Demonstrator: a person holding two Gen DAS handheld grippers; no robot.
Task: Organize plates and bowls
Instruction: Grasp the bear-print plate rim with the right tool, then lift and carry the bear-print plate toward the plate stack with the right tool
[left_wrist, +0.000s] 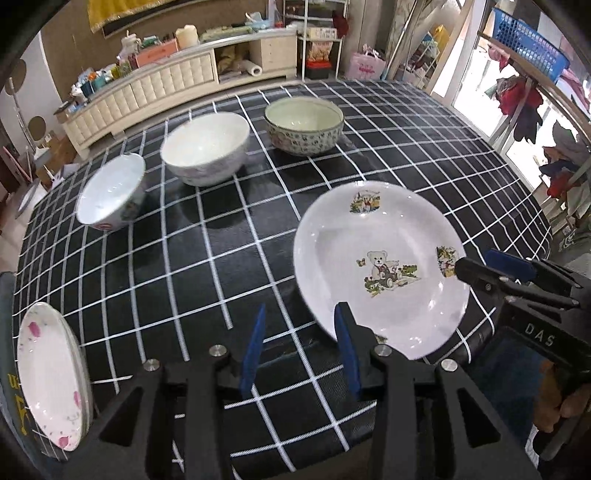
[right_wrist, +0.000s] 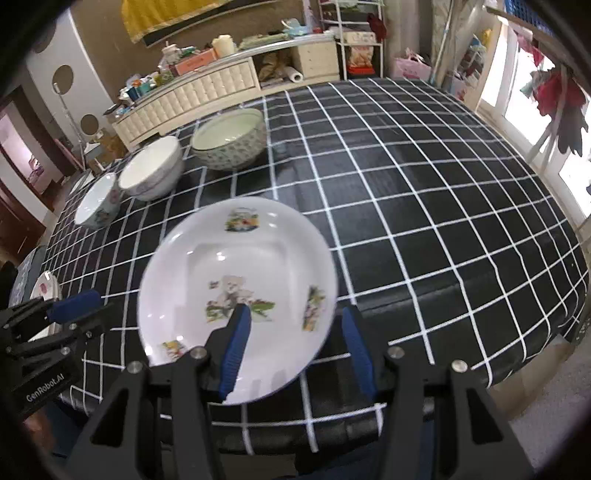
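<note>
A white teddy-bear plate (left_wrist: 380, 269) (right_wrist: 236, 291) lies on the black checked table (left_wrist: 221, 258). My right gripper (right_wrist: 295, 343) is open, its left finger over the plate's near part and its right finger just past the rim; it shows in the left wrist view (left_wrist: 491, 269) at the plate's right edge. My left gripper (left_wrist: 301, 354) is open and empty by the plate's near-left rim. A pink-flowered plate stack (left_wrist: 51, 376) (right_wrist: 46, 288) lies at the near left. Three bowls stand at the back: small (left_wrist: 110, 195), white (left_wrist: 205, 147), patterned (left_wrist: 304, 125).
A cream sideboard (left_wrist: 166, 81) with clutter stands beyond the table's far edge. Shelves, hanging clothes and windows (right_wrist: 546, 110) are on the right. The table's near edge (right_wrist: 406, 417) is just below my right gripper.
</note>
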